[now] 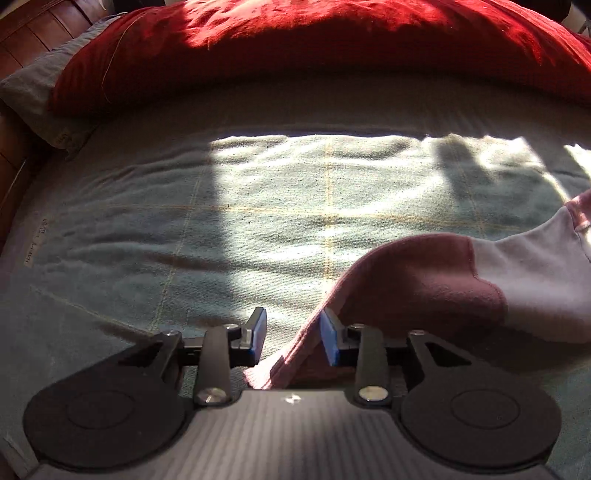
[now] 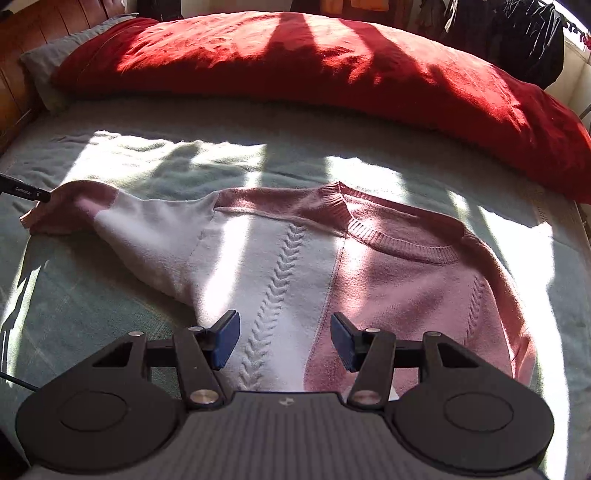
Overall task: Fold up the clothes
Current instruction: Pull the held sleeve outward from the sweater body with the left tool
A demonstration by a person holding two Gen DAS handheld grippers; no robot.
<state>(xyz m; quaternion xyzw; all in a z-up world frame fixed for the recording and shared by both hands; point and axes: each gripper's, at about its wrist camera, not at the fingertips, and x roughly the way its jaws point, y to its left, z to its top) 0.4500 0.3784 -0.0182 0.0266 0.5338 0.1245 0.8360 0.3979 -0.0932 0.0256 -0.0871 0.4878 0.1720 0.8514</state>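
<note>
A pink and white knit sweater [image 2: 332, 266] lies spread flat on the bed, collar toward the red cover, one sleeve [image 2: 122, 225] stretched out to the left. In the left wrist view that sleeve's pink cuff end [image 1: 424, 284] rises from the bed, and its edge runs between the blue pads of my left gripper [image 1: 293, 338], which stands open around it. My right gripper [image 2: 284, 341] hovers open over the sweater's lower front, nothing between its fingers. The tip of the left gripper [image 2: 26, 192] shows at the sleeve cuff in the right wrist view.
A pale green blanket [image 1: 221, 229] covers the bed, with sun patches and shadows. A thick red cover [image 2: 295, 62] lies along the far side over a grey pillow [image 1: 33, 96]. Wooden headboard [image 1: 22, 33] at the left. Dark clothes [image 2: 532, 37] hang at the back right.
</note>
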